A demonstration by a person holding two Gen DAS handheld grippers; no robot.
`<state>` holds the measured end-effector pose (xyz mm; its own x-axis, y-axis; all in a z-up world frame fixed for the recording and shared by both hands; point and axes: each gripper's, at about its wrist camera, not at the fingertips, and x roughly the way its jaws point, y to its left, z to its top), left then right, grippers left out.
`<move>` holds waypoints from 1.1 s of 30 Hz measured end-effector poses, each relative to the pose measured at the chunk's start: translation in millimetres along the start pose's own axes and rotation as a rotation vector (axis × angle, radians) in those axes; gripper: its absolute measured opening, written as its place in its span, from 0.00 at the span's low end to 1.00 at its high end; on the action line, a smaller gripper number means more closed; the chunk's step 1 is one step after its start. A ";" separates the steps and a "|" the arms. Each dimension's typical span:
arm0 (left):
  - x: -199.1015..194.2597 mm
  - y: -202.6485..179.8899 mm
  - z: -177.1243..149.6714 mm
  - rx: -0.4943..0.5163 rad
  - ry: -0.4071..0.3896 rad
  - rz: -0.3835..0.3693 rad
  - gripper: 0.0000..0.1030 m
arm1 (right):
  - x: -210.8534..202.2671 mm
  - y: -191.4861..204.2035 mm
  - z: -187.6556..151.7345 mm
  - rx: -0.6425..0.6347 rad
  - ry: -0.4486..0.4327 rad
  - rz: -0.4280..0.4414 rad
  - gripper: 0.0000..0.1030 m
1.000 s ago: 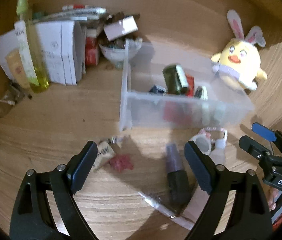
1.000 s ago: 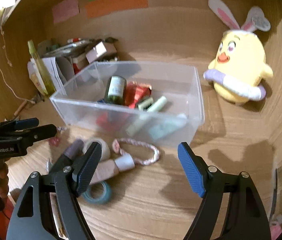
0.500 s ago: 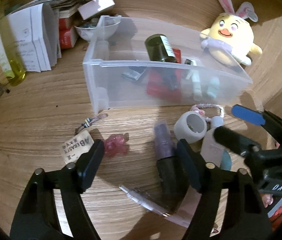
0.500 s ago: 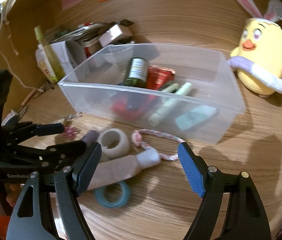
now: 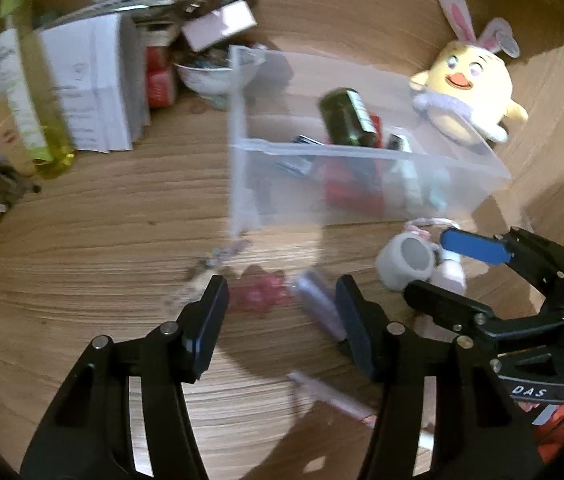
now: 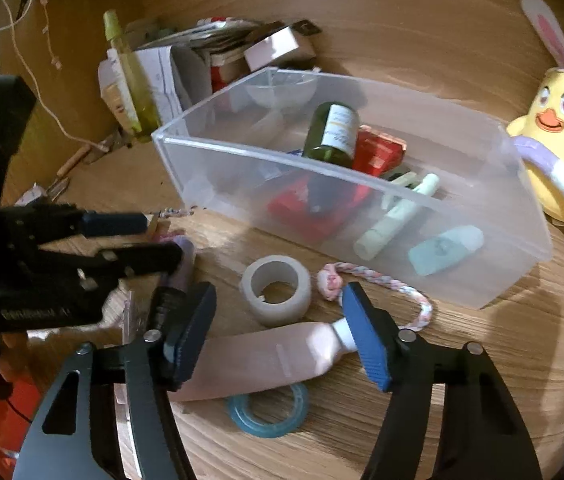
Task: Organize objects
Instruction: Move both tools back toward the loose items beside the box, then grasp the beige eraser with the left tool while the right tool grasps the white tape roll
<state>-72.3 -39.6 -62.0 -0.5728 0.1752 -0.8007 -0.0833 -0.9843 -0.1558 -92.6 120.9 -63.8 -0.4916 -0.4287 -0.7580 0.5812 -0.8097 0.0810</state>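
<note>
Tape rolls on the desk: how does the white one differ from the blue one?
The white tape roll is tall, wide-banded and lies fully in view by the clear bin; the blue tape ring is flat, thin and partly covered by the pink tube. Both lie flat on the wooden desk, outside the bin.

Clear plastic bin (image 6: pixel 462 280) is sitting on the wood surface, holding a green bottle (image 6: pixel 332 132) lying down, a red packet (image 6: pixel 378 152), a pale green tube (image 6: pixel 398 216) and a mint case (image 6: pixel 446 250). Lying in front of it: white tape roll (image 6: pixel 276 290), braided pink cord (image 6: pixel 382 284), flat pink tube (image 6: pixel 266 360) with white cap, blue ring (image 6: pixel 268 414) partly under that tube, purple bottle (image 5: pixel 318 300), pink trinket (image 5: pixel 258 296).
</note>
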 end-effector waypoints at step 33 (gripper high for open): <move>2.1 41.2 -7.1 -0.093 -0.011 0.081 0.33 | 19.9 6.0 7.0 0.002 0.029 0.034 0.36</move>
<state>-71.1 -79.6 -74.2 -0.5838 0.0941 -0.8064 0.0398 -0.9888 -0.1441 -103.5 104.7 -73.8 -0.4525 -0.4440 -0.7734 0.5960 -0.7957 0.1081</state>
